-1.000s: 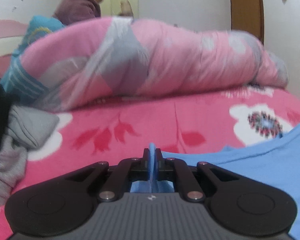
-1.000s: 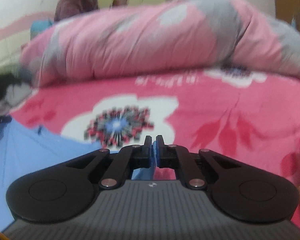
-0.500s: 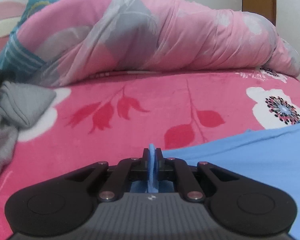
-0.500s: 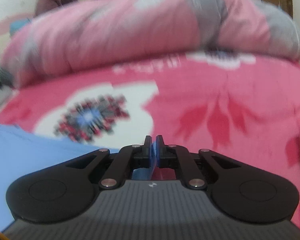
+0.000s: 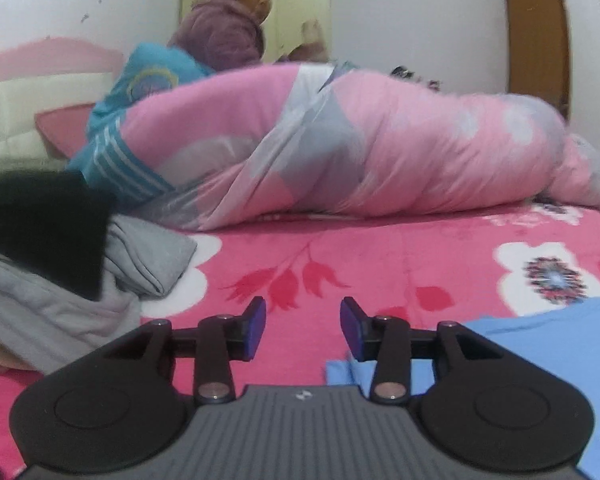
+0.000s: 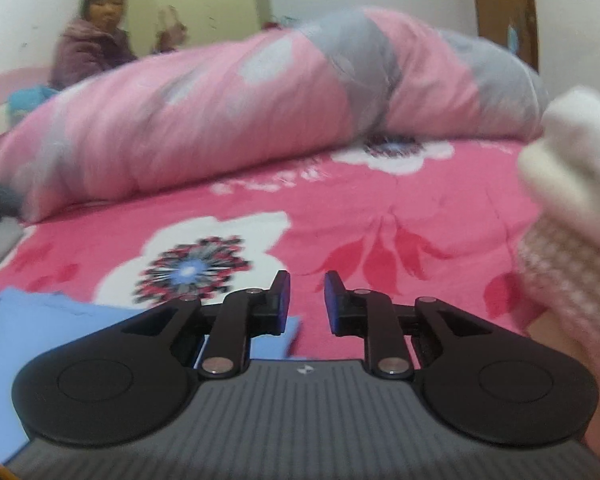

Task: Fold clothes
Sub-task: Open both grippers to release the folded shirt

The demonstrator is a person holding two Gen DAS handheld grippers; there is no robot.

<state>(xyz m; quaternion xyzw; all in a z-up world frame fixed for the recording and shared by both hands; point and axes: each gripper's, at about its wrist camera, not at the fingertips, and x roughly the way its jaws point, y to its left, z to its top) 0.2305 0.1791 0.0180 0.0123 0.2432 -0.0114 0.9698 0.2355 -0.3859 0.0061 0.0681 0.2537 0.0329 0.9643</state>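
A light blue garment [image 5: 540, 344] lies flat on the pink flowered bedspread [image 5: 380, 256]; its corner shows low and right of my left gripper [image 5: 303, 326]. That gripper's jaws are opening and nothing is between them. In the right wrist view the same blue garment [image 6: 40, 328] spreads at the lower left, one corner reaching under the left finger. My right gripper [image 6: 307, 300] is also opening, a narrow gap between its pads with only bedspread [image 6: 380, 216] behind.
A rolled pink and grey quilt [image 5: 380, 152] runs across the back of the bed. Grey clothes [image 5: 100, 280] and a black garment [image 5: 40, 224] pile at the left. A person in a purple jacket [image 5: 224, 32] sits behind the quilt. A white and pink knitted sleeve [image 6: 572, 208] is at the right.
Both grippers were shut on the blue garment's edge; now both have let go and stand apart. Both views have lifted and pulled back, showing the person behind the quilt again.
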